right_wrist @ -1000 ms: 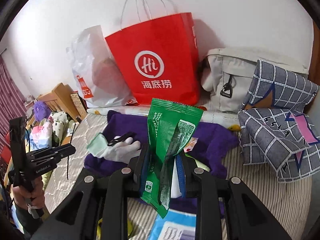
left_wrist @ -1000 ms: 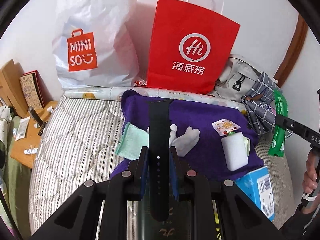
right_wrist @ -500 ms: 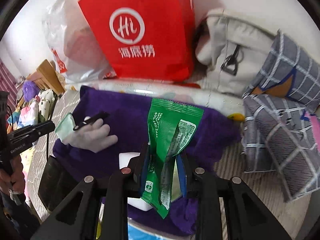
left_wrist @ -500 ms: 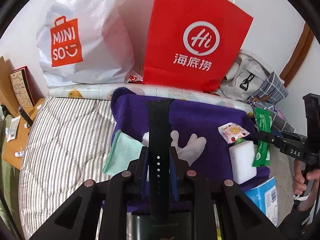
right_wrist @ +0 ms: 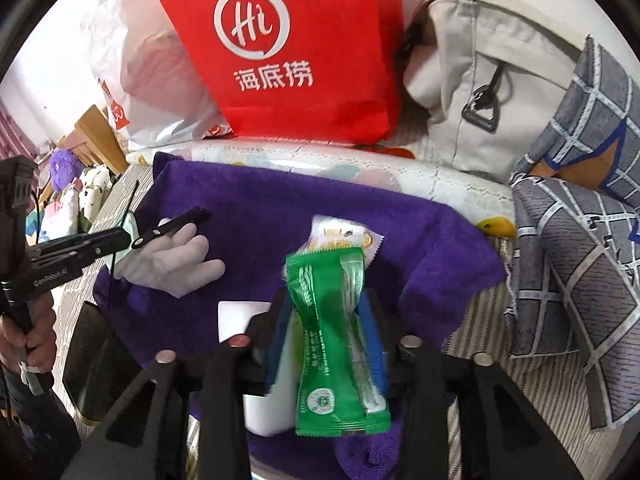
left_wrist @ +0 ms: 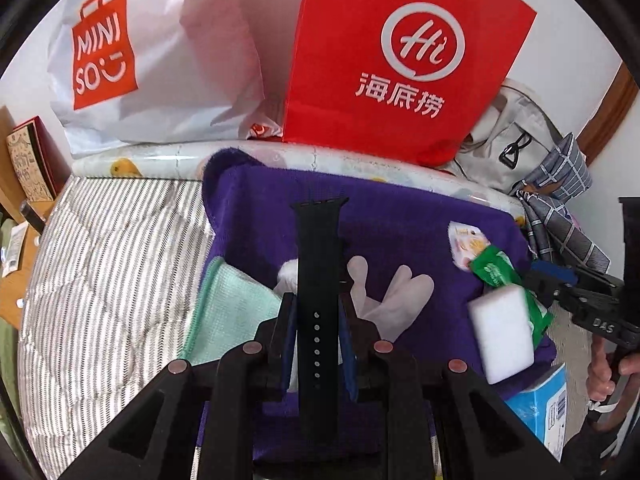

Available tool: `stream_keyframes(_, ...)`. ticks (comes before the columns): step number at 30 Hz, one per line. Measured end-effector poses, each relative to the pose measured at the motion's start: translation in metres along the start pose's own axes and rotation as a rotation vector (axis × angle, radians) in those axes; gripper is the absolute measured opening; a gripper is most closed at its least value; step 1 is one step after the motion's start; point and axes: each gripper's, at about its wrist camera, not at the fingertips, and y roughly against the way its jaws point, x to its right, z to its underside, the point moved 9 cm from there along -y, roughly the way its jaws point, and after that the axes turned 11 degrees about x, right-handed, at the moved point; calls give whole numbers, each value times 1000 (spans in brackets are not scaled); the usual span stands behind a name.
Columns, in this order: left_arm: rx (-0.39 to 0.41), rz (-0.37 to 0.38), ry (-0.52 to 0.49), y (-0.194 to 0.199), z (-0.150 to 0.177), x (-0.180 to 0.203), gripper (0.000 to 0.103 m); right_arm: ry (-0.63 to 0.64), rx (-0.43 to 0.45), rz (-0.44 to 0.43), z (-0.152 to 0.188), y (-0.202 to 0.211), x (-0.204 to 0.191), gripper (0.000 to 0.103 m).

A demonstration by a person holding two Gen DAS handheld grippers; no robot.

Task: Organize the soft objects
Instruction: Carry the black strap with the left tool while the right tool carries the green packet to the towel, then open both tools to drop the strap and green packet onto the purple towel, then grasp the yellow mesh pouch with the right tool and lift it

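Note:
My left gripper (left_wrist: 316, 312) is shut on a black watch strap (left_wrist: 318, 256) and holds it over the purple towel (left_wrist: 400, 216). A white glove (left_wrist: 392, 296) and a mint green cloth (left_wrist: 236, 312) lie on the towel just beyond it. My right gripper (right_wrist: 326, 312) is shut on a green snack packet (right_wrist: 332, 320), low over a white sponge block (right_wrist: 236, 316) and a small fruit-print sachet (right_wrist: 344, 236). In the right wrist view the left gripper (right_wrist: 132, 236) holds the strap above the glove (right_wrist: 176, 264). In the left wrist view the right gripper (left_wrist: 560, 284) shows at the right edge.
A red paper bag (left_wrist: 400, 60) and a white Miniso bag (left_wrist: 152, 60) stand against the wall behind the towel. A beige backpack (right_wrist: 488, 80) and grey checked cloth (right_wrist: 568, 264) lie at the right. A blue box (left_wrist: 544, 404) sits by the towel's near corner. Striped bedding (left_wrist: 104, 280) extends left.
Both grippers have moved forward and lower over the purple towel. The green packet has come down next to the sponge and sachet. Both grips are unchanged.

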Motion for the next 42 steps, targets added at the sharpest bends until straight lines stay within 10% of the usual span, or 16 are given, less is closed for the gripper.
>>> stream_keyframes(6,-16,16,11,-5,2,3,63,-18,68,12,-10,27,0,49)
stream_keyframes(20,32,40,26,40,11,-9,64,85,112,-55,51,83,-94,75)
stream_keyframes(31,81,69,-21,87,25,-17,65,31,-40,-81,149,82,-153,76)
stream_keyframes(42,96,99,-8,122,62,-39,65,-60,-99,88,195,79,-163,65)
